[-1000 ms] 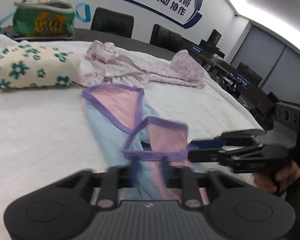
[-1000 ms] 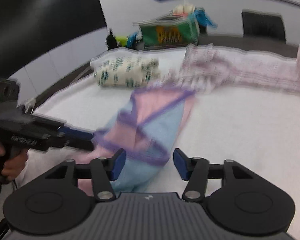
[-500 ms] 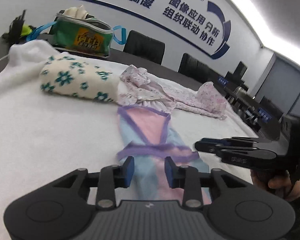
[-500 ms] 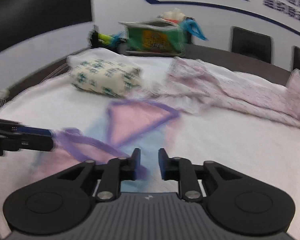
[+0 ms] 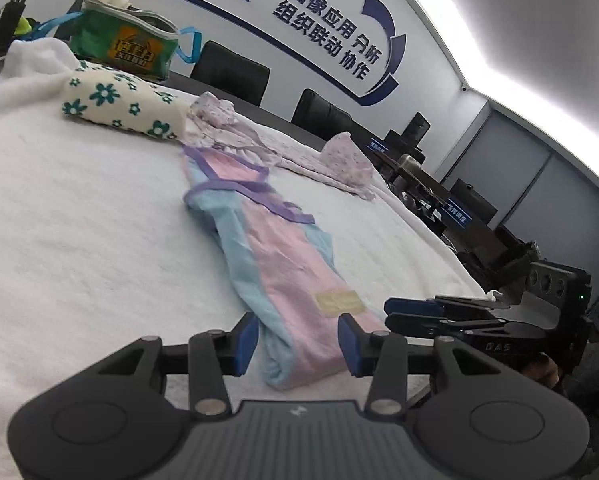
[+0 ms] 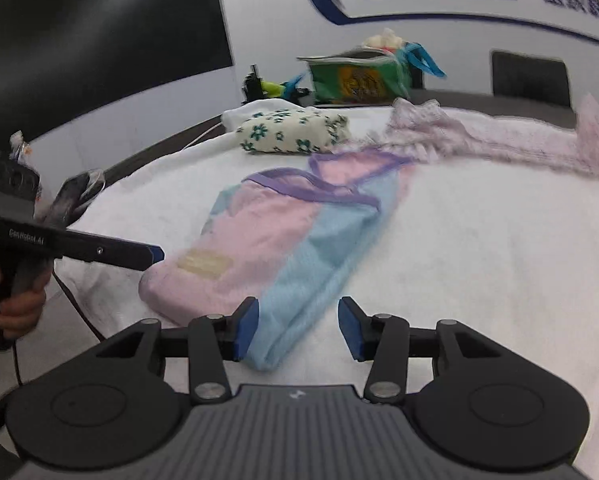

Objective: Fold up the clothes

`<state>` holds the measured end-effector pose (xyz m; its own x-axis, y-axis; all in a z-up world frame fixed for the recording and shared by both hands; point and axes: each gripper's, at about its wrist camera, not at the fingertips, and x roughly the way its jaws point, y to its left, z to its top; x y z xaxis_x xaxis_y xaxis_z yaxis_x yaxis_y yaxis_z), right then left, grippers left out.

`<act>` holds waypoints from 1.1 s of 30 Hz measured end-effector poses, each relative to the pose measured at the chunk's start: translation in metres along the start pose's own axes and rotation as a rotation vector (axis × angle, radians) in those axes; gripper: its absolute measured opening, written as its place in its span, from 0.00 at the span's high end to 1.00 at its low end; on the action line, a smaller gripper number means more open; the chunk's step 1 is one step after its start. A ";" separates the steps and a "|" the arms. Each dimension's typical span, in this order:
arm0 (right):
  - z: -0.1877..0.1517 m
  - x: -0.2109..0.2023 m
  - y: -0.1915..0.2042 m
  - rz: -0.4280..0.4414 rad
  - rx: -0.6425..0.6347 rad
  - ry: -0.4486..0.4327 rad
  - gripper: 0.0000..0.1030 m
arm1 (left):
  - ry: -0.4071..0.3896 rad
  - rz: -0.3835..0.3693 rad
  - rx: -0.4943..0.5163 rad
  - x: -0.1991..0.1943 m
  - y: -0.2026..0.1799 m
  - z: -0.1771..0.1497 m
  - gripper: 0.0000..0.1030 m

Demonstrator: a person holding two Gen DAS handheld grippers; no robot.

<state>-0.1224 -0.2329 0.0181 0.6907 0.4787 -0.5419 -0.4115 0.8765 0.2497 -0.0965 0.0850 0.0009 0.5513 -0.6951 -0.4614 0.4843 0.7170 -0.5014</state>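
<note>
A pink and light-blue garment (image 5: 283,264) with purple trim lies stretched out and folded lengthwise on the white towel. Its near end, with a beige label (image 5: 337,300), rests between the fingers of my open left gripper (image 5: 298,344). In the right wrist view the same garment (image 6: 267,236) runs away from me, and its blue edge lies between the fingers of my open right gripper (image 6: 298,326). The right gripper (image 5: 391,310) shows side-on at the garment's right. The left gripper (image 6: 151,254) points at the labelled corner, held by a hand (image 6: 17,304).
The white towel (image 5: 79,240) covers the table. A folded floral cloth (image 5: 119,108) and a crumpled pink dotted garment (image 5: 319,156) lie beyond. A green bag (image 5: 123,46) stands at the back, with black chairs (image 5: 231,74) behind. The table edge drops off at the left (image 6: 111,184).
The garment's purple-trimmed end, held up a second ago, now lies flat on the towel. Both grippers have opened wide and drawn back to the garment's near end.
</note>
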 end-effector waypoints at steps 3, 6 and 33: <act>-0.009 -0.008 0.000 0.066 0.042 -0.052 0.55 | 0.007 0.006 0.010 0.003 -0.007 -0.007 0.62; -0.021 -0.009 0.013 0.097 -0.038 -0.074 0.56 | 0.002 0.045 0.013 0.006 -0.010 -0.013 0.65; 0.042 0.031 -0.021 -0.112 0.178 -0.099 0.53 | 0.044 0.152 -0.083 0.056 0.016 0.078 0.70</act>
<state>-0.0673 -0.2345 0.0295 0.7849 0.3730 -0.4948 -0.2241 0.9153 0.3346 -0.0048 0.0623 0.0242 0.5826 -0.5819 -0.5674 0.3392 0.8085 -0.4810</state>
